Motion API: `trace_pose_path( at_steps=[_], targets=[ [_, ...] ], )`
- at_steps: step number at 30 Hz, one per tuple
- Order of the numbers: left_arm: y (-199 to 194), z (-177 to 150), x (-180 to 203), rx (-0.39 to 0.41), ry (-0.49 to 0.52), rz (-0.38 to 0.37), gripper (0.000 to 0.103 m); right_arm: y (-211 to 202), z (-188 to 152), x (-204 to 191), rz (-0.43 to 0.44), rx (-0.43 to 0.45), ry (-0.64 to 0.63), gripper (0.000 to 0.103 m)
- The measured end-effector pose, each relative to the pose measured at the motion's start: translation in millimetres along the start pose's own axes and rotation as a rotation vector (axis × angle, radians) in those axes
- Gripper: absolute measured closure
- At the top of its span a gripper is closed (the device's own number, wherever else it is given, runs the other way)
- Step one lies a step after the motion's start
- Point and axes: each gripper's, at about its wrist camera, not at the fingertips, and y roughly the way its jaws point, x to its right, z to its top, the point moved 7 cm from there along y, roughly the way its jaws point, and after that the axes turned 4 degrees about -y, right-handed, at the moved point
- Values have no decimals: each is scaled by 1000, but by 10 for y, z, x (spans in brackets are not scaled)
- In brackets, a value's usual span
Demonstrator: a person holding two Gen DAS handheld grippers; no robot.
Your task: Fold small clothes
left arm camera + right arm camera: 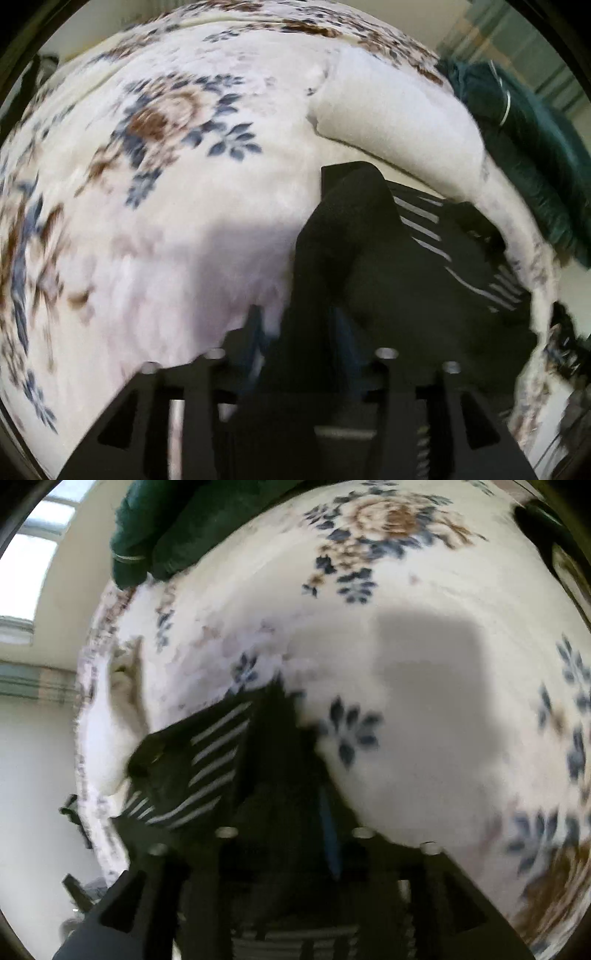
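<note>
A black garment with white stripes (424,236) is seen near one edge of a floral blanket (166,221). One black fold is draped up between the left gripper (295,325) fingers; whether it is pinched cannot be told. Cloth also rises between the right gripper (291,805) fingers, grip unclear. A dark green cloth (535,155) lies at the blanket's edge.

Garment (373,251) on blanket (177,206), near its edge, bundle (524,155) lying beyond
</note>
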Motion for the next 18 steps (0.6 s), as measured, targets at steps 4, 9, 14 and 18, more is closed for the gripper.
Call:
trace_pose_path(
  at_steps=[4, 9, 14, 18],
  targets=[
    [-53, -310, -115, -71, -177, -98, 42, 43, -581, 56, 89, -82, 98, 63],
    [223, -705, -64, -144, -379, -215, 42, 503, -937, 167, 133, -131, 225, 63],
    [420, -640, -74, -86, -372, -126, 96, 753, -925, 170, 196, -60, 337, 91],
    [318, -525, -111, -29, -319, -96, 98, 600, -939, -5, 176, 5, 282, 96]
  ],
)
